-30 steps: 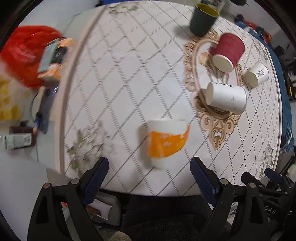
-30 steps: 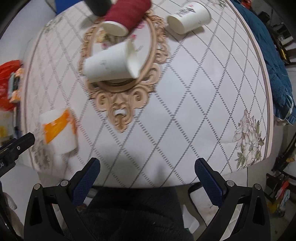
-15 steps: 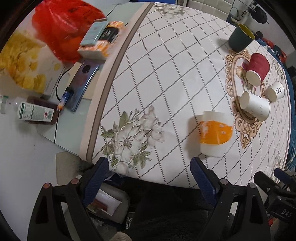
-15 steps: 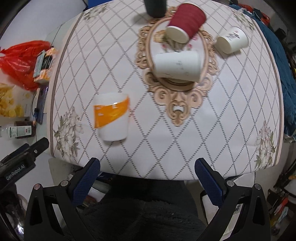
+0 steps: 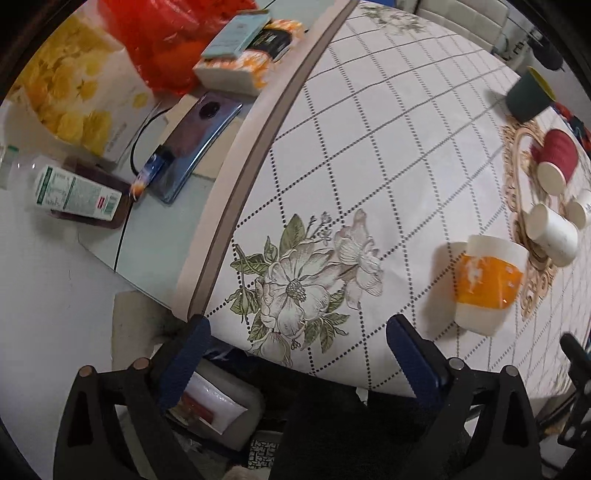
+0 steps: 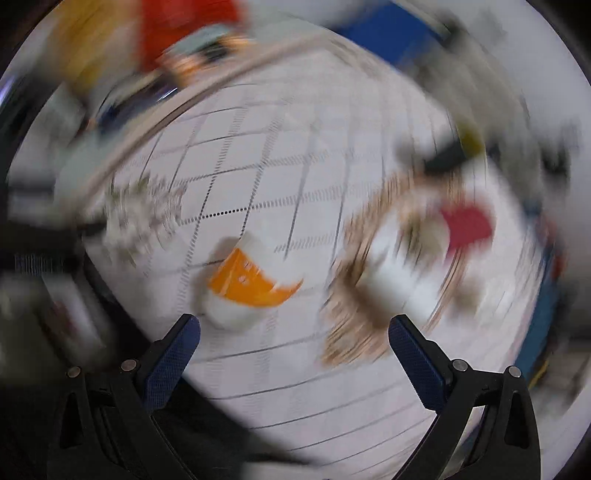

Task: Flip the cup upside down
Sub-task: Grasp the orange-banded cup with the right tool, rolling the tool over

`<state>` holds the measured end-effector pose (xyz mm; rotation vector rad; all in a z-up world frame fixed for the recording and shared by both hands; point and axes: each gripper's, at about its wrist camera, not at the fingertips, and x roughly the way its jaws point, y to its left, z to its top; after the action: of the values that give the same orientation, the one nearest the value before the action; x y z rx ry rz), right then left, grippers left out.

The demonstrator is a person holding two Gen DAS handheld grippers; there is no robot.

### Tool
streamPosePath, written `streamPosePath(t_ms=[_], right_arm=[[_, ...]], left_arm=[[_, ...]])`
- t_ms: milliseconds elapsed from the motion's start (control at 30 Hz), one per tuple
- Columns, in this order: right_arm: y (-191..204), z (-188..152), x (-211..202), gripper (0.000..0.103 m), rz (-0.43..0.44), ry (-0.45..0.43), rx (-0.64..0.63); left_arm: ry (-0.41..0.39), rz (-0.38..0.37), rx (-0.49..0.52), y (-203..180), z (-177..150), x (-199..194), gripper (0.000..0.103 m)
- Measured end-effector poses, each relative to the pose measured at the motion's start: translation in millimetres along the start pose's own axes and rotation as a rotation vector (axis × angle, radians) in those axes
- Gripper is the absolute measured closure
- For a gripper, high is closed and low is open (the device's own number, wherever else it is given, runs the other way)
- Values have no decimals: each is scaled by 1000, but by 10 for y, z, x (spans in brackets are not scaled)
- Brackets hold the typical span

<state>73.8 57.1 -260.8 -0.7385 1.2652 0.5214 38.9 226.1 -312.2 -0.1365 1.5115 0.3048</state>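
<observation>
A white cup with an orange band (image 5: 485, 284) stands upside down near the front edge of the table, wide rim on the cloth. It also shows, blurred, in the right wrist view (image 6: 251, 280). My left gripper (image 5: 295, 336) is open and empty, to the left of the cup above a printed flower (image 5: 303, 280). My right gripper (image 6: 293, 336) is open and empty, just short of the cup. A white paper cup (image 5: 552, 234), a red cup (image 5: 556, 160) and a small white cup (image 5: 580, 212) lie on their sides. A dark green cup (image 5: 528, 98) stands at the back.
The table has a white diamond-pattern cloth (image 5: 388, 155) with an ornate oval print (image 5: 517, 206). Left of the table are a phone (image 5: 199, 136), a bottle (image 5: 70, 192), boxes (image 5: 240, 55) and a red bag (image 5: 162, 33). The right wrist view is heavily motion-blurred.
The left gripper has swung left, so the cup sits at its right. The right gripper has swung toward the orange-banded cup and is moving fast.
</observation>
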Motion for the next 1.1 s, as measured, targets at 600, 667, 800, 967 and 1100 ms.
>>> streamPosePath(t_ms=[600,667,800,967,1100], right_arm=[[884,-887,923,0,-568,-75,-1976],[853,-943,1000,0,-591,-90,-2079],[806,-1015,1148,0,-615,-121,-2249],[751,-1029,1345,0,-620,-128,-2362],[712,-1002,1456,0,-615,-130,-2409]], left_arm=[[81,17,-83,-67,-57,556,5],[88,18,-93,-54,-65,603,5],[96,20,-111,-7,-99,678,5],[105,22,-121,107,-115,783,5],[115,24,-130,201,-114,858,5]])
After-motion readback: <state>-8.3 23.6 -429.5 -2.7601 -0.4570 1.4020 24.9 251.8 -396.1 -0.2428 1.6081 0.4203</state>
